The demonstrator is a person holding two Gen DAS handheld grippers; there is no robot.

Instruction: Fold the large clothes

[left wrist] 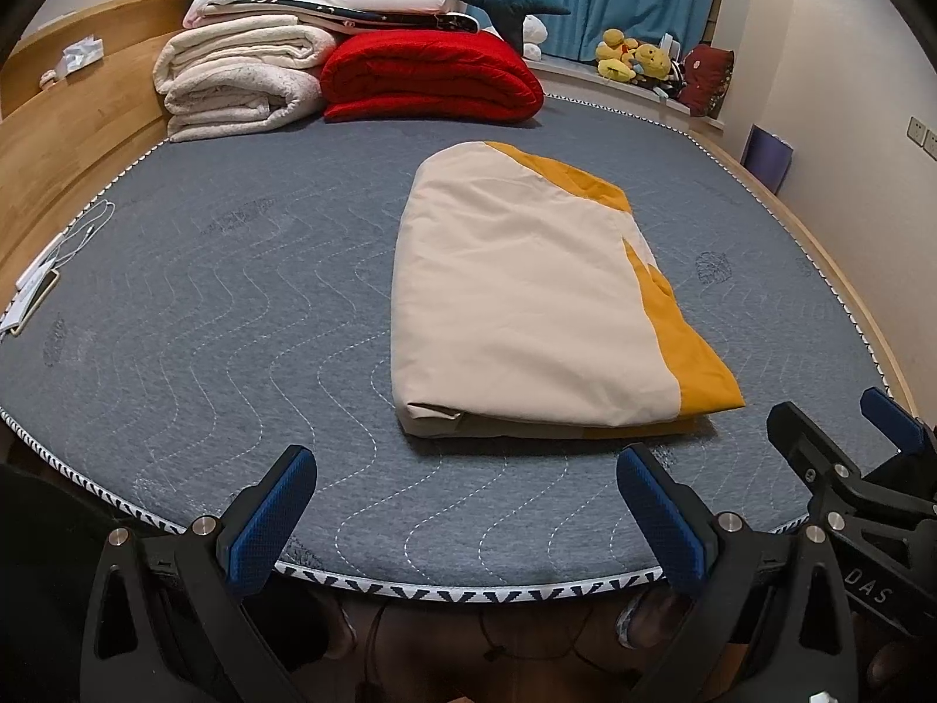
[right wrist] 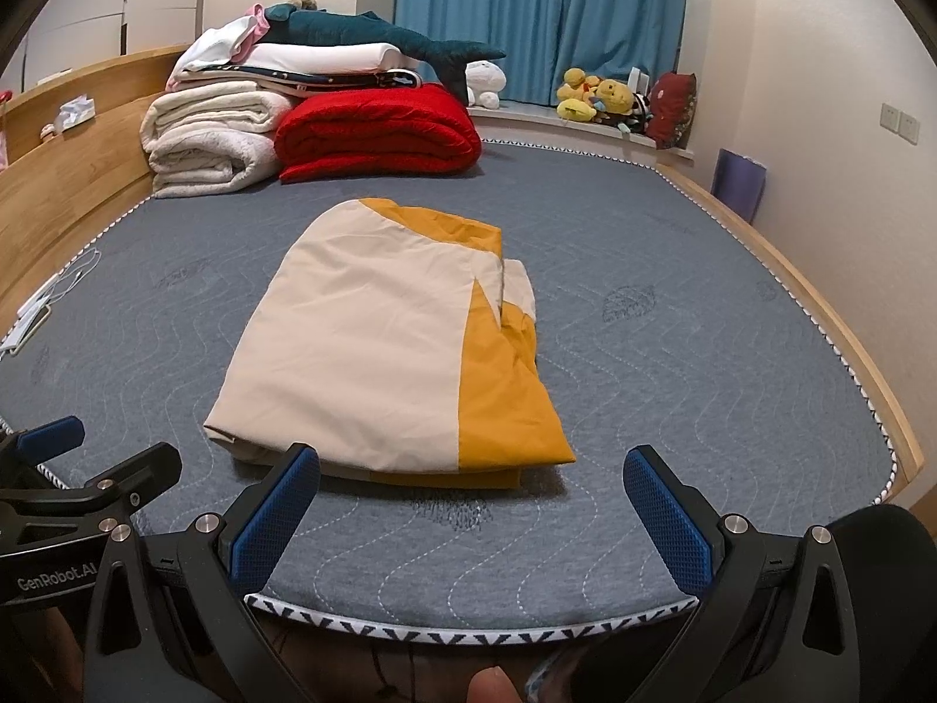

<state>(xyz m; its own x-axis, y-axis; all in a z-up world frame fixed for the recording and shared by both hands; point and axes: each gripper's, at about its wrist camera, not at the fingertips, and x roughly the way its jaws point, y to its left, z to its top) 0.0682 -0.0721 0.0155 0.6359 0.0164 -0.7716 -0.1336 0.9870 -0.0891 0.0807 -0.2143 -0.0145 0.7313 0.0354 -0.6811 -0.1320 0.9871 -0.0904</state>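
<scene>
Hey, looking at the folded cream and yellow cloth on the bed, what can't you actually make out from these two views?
- Folded cloth: its underside and layer count, hidden by the top layer in both views.
- Items at the mattress left edge: too small and distorted to identify.
- Plush toys on the sill: too small for detail.
- Floor below the left tool and right tool: dark, blocked.

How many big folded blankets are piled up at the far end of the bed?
At least 2 big ones: a cream blanket on the left and a red blanket touching its right side. Thinner folded bedding lies on top of them; more may be hidden behind.
</scene>
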